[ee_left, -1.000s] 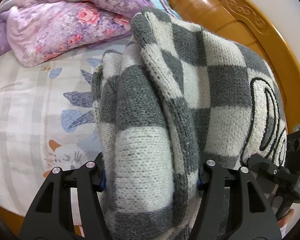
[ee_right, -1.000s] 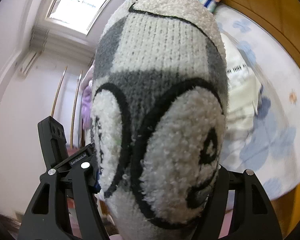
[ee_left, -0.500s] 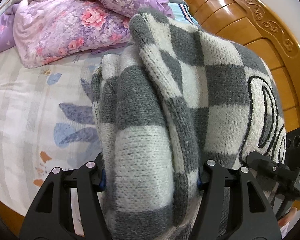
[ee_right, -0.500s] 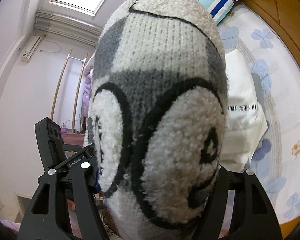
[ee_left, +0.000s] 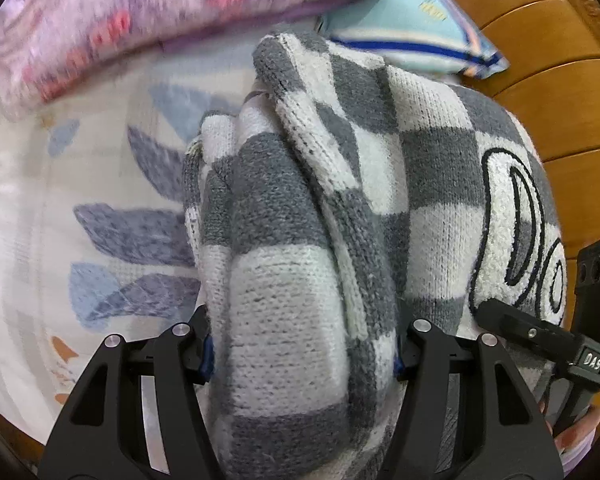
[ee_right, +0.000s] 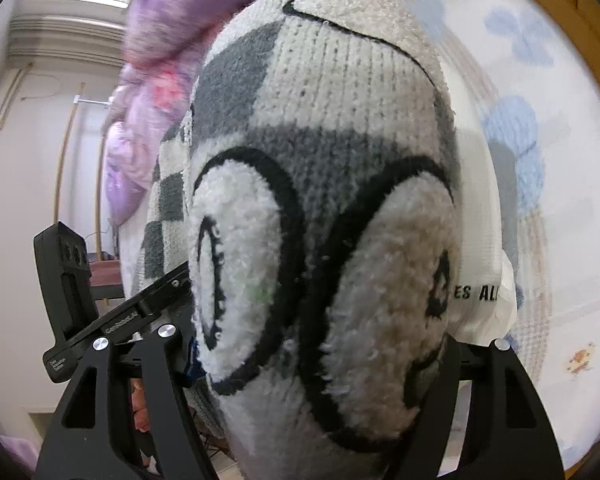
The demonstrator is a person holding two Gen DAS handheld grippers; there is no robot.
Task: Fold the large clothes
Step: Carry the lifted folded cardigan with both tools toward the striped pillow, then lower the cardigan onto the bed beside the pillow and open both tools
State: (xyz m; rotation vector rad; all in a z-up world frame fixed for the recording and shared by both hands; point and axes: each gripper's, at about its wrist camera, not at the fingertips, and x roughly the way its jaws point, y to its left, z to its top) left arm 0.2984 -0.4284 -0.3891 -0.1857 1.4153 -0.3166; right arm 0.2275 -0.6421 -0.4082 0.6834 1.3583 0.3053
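Gripping the checked sweater (ee_left: 300, 280) between them, left gripper (ee_left: 302, 354) and right gripper (ee_right: 320, 364) each pinch a thick fold; only the right view's lower right shows a white garment (ee_right: 484, 300)

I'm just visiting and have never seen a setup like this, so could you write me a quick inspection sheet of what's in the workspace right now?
Surface: bed sheet with blue leaf and flower prints.
Job's things: grey-and-white checked sweater, bunched thick, with black-outlined fuzzy lettering.
Clutter: purple floral quilt heaped at the far side; striped light-blue pillow; folded white garment with printed text on the sheet.
Grippers: left gripper and right gripper each clamp a fold of the sweater between their fingers.
Cables: nothing seen.
Surroundings: carved wooden headboard; white wall with an air conditioner and a window above it.
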